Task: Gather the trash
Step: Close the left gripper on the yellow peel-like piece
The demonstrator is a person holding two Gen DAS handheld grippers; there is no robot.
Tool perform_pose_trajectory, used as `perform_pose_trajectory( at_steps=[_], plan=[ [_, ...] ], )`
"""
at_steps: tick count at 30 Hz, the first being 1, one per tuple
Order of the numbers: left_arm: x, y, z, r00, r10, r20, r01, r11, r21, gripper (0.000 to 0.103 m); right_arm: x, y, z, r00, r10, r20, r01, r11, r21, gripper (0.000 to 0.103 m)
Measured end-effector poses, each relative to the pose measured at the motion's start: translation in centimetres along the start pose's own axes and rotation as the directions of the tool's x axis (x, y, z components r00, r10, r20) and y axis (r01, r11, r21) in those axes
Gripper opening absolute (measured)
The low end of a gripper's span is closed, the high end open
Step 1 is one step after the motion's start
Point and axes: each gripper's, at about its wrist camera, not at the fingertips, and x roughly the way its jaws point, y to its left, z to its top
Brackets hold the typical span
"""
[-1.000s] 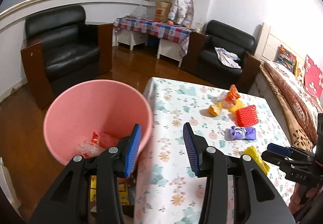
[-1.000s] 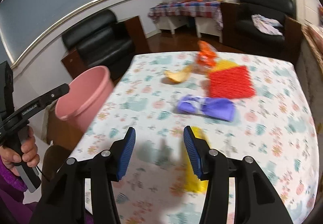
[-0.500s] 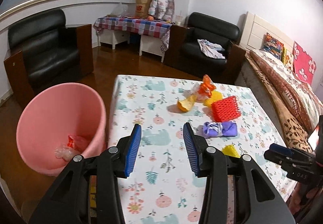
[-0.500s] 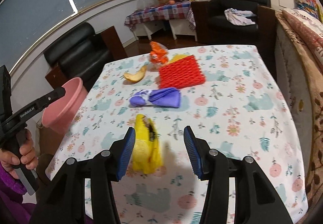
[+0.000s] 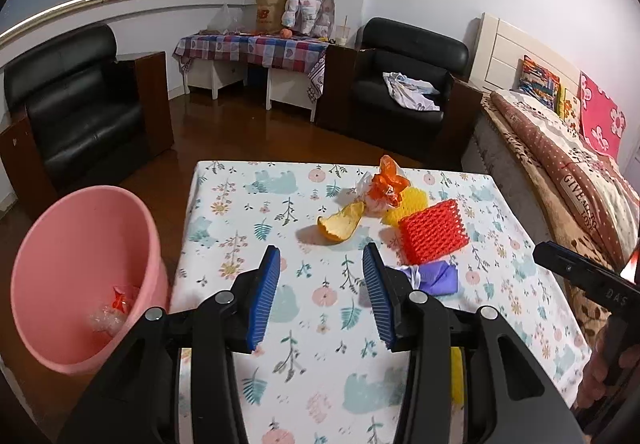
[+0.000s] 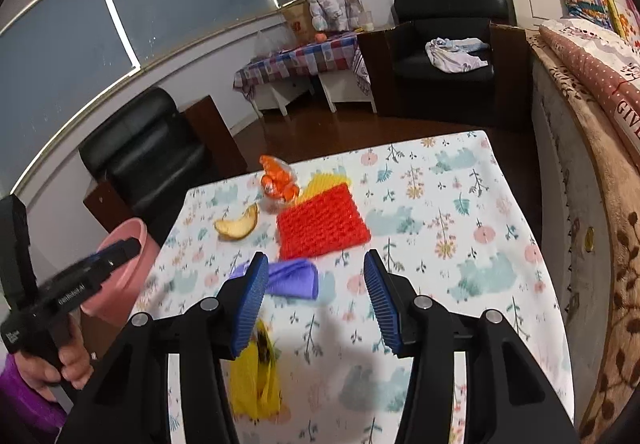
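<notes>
Trash lies on the floral-clothed table [image 5: 304, 328]: an orange peel [image 5: 340, 226], an orange wrapper [image 5: 386, 183], a red foam net [image 5: 434, 230], a purple wrapper [image 5: 434, 276] and a yellow banana peel [image 6: 254, 380]. A pink bin [image 5: 76, 284] stands at the table's left edge with bits of wrapper inside. My left gripper [image 5: 320, 296] hovers open over the table, empty, just left of the purple wrapper. My right gripper [image 6: 314, 300] is open and empty above the table, with the purple wrapper [image 6: 292, 278] by its left finger and the banana peel below that finger.
Black armchairs [image 5: 72, 111] [image 5: 408, 83] stand beyond the table on a dark wood floor. A bed [image 5: 568, 147] runs along the right side. A low table with a checked cloth [image 5: 256, 47] sits against the far wall.
Both grippers have swung to the right across the table. The bin has slid left in the left wrist view, and the banana peel has passed from between the right fingers to below the left one.
</notes>
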Motion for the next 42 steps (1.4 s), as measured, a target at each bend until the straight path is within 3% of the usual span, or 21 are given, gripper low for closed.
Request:
perform_pose_trajectory(
  at_steps=[11,21,30,36,40,41,42],
  plan=[
    [6.1,-1.1,0.9,0.998,0.026,-0.063,-0.028,0.999,-0.026,0.043,3.1,-1.7,1.3,1.000,0.007,-0.021,-0.006,0.998,0.056,0.049],
    [11.7,0.0,0.8,0.986,0.046,-0.160,-0.067,0.990,-0.122,0.043,6.0,-3.0,2.2,0.999,0.014,-0.044,-0.010,0.994,0.107,0.049],
    [12.2,-0.4,0.5,0.987,0.029,-0.157,-0.049,0.990,-0.129,0.043,7.7,-2.6,2.1,0.997,0.031,-0.074,-0.024,0.995,0.096,0.049],
    [12.0,-1.8,1.5,0.986,0.090,-0.142,-0.103,0.991,-0.085,0.043,7.9,-2.2,2.1,0.995,0.076,-0.072,-0.070,0.994,0.083,0.049],
    [13.3,-2.1,1.9,0.973,0.143,-0.182,-0.161,0.983,-0.087,0.043,7.6,-2.4,1.9,0.992,0.108,-0.065,-0.101,0.990,0.096,0.049],
    [13.7,-2.1,1.9,0.970,0.151,-0.193,-0.171,0.981,-0.092,0.042,7.5,-2.4,1.8,0.991,0.118,-0.065,-0.112,0.989,0.101,0.049],
    [13.9,-2.0,1.9,0.968,0.156,-0.197,-0.178,0.980,-0.095,0.032,7.4,-2.4,1.8,0.990,0.127,-0.064,-0.120,0.987,0.104,0.049]
  ],
)
